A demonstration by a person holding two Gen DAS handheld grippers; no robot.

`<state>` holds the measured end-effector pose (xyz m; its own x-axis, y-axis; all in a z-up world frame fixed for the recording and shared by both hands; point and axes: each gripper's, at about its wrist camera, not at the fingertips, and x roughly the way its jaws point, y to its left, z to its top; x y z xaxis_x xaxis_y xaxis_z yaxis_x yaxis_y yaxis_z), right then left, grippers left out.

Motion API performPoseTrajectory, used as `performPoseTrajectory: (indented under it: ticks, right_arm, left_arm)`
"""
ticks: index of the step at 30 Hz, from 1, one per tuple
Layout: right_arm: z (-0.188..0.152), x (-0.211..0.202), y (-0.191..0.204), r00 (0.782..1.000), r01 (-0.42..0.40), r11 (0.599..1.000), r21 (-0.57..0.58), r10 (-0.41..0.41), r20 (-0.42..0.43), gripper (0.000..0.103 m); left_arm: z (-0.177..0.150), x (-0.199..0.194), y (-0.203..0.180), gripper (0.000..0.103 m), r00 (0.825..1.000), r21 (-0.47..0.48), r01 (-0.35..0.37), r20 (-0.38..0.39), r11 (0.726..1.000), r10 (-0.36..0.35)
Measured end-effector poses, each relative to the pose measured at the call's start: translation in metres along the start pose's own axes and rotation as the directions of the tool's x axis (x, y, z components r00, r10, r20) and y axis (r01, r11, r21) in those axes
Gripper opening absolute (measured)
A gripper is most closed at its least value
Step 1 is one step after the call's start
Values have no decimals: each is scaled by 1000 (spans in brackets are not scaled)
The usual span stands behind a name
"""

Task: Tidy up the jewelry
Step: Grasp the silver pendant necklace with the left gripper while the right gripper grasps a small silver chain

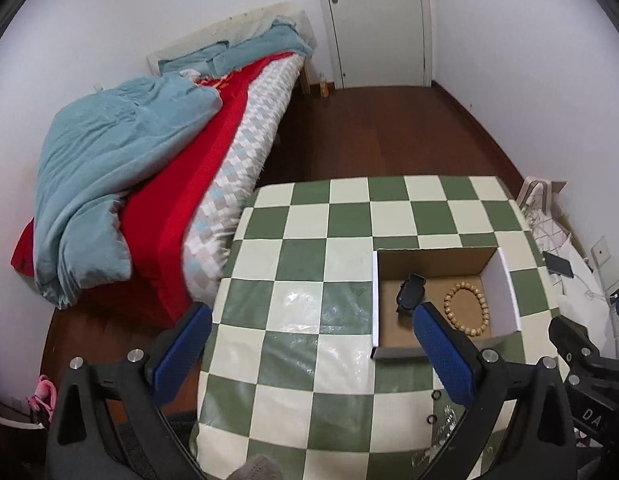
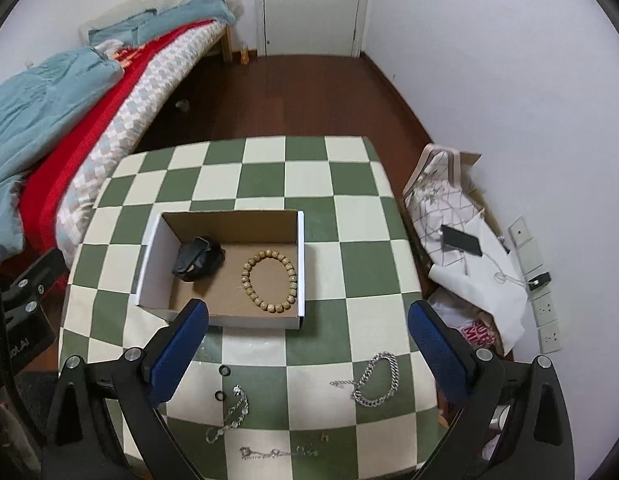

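An open cardboard box (image 2: 157, 240) stands on the green-and-white checkered table (image 2: 309, 168). Inside lie a wooden bead bracelet (image 2: 269, 276) and a black watch (image 2: 197, 264); both also show in the left wrist view, the bracelet (image 1: 467, 308) and the watch (image 1: 409, 292). A silver chain bracelet (image 2: 375, 380), two thin silver chains (image 2: 233, 416) (image 2: 277, 452) and two small black rings (image 2: 224, 370) lie on the table in front of the box. My right gripper (image 2: 307, 344) is open and empty above them. My left gripper (image 1: 309, 344) is open and empty, left of the box (image 1: 433, 260).
A bed (image 1: 157, 168) with blue and red bedding stands left of the table. A closed white door (image 2: 313, 4) is at the back. Bags, papers and a black phone (image 2: 461, 240) lie on the floor right of the table, by wall sockets (image 2: 549, 320).
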<state>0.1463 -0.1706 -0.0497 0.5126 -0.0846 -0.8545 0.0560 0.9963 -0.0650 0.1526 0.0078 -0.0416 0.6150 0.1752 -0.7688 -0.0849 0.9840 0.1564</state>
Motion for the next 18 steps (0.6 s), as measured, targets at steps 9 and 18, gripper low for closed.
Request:
performPoseTrajectory:
  ticks: [9,18]
  right_arm:
    - [-19,-61,1,996,-5,1000,13,4,93,101]
    - [-54,-69,-19,997,-66,994,83,63,34,101]
  left_arm:
    - [-12,-48,13,102,997,-13,23,73,1000,-22]
    - [-45,-44,10,103,1000,6,14,25,1000,-14]
